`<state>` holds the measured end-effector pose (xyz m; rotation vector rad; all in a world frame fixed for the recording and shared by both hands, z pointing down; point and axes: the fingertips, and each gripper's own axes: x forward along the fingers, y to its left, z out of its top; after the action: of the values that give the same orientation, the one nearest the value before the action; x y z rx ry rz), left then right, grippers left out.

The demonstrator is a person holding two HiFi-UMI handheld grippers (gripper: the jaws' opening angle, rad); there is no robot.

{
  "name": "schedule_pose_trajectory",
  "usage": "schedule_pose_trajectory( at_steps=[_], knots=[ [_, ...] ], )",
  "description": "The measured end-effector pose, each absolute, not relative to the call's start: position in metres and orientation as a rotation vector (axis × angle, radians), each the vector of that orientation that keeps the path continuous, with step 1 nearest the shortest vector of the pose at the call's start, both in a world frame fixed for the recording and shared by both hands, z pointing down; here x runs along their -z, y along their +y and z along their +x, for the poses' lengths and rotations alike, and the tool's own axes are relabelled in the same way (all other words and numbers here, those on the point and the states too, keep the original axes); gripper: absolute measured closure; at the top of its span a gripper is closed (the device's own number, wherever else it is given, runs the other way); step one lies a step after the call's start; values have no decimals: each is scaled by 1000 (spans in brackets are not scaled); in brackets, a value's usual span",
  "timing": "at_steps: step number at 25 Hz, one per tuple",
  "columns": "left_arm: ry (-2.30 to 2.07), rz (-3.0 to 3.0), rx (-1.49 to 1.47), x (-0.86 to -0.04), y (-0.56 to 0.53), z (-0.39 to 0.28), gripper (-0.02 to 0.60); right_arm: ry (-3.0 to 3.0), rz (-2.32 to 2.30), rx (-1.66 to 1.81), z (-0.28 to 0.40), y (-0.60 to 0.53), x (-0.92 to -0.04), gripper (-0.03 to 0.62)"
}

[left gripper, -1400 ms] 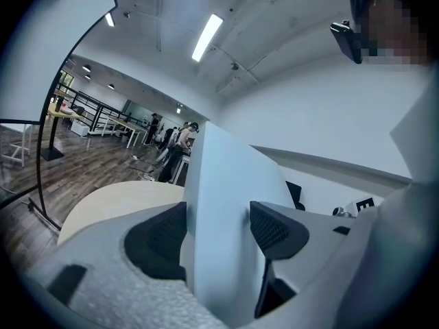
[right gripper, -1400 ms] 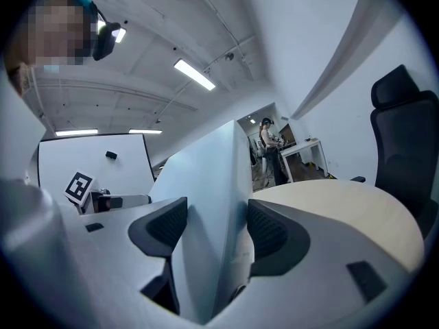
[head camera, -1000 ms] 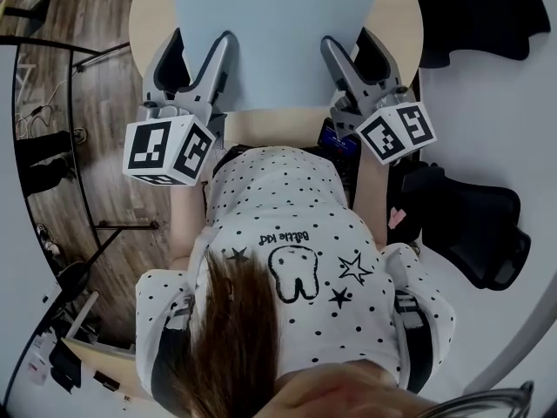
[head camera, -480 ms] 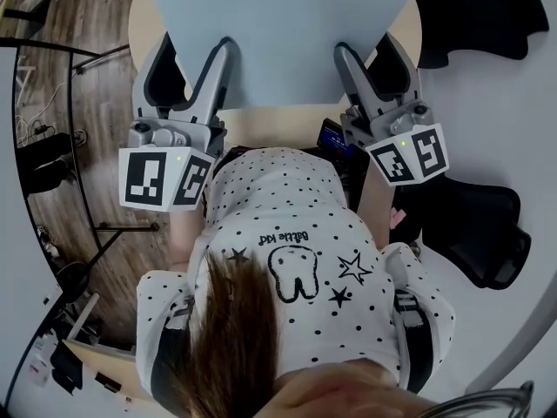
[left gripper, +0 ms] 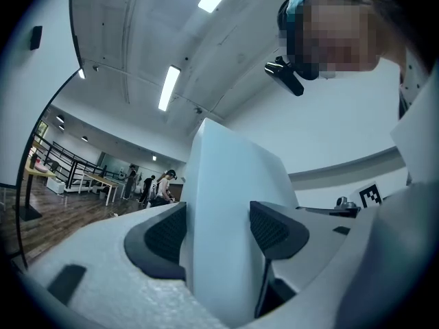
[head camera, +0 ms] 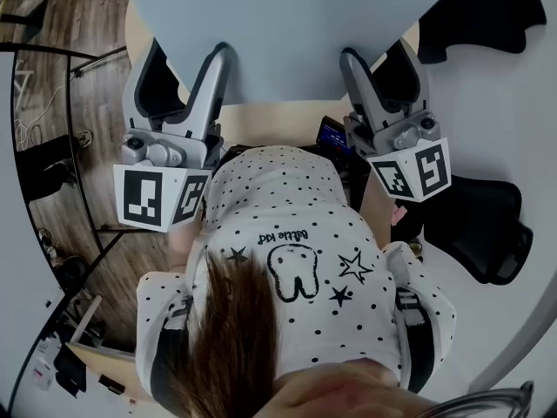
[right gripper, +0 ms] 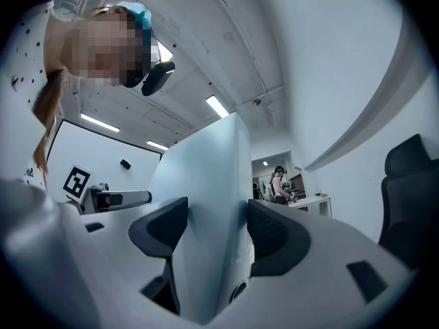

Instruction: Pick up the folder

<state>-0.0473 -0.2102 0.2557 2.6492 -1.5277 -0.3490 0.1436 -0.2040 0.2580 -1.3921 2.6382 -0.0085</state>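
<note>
A light blue folder (head camera: 278,33) is held up above the table, filling the top of the head view. My left gripper (head camera: 187,59) is shut on its lower left part, one finger on each face. Over at the lower right part, my right gripper (head camera: 381,64) is shut on it the same way. In the left gripper view the folder (left gripper: 230,197) stands edge-on between the dark pads (left gripper: 278,232) of the left gripper (left gripper: 218,233). The right gripper view shows the folder (right gripper: 209,184) clamped in the right gripper (right gripper: 214,228).
A round wooden table (head camera: 270,122) lies below the folder, with a small dark device (head camera: 336,136) at its near edge. Black office chairs (head camera: 477,225) stand at the right. Wooden floor and a black rail (head camera: 78,146) are at the left. People (left gripper: 147,187) stand far off.
Both grippers have risen toward the head camera with the folder in them and spread a little apart. The folder now looks larger and hides more of the table.
</note>
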Motion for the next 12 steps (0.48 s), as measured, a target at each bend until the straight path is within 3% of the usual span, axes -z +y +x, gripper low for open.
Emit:
schedule_pose_trajectory(
  at_steps=[12],
  knots=[
    [-1492,2693,350,-252,-195,-45,293,2637,-1419,-31,145,-185,-252,329]
  ],
)
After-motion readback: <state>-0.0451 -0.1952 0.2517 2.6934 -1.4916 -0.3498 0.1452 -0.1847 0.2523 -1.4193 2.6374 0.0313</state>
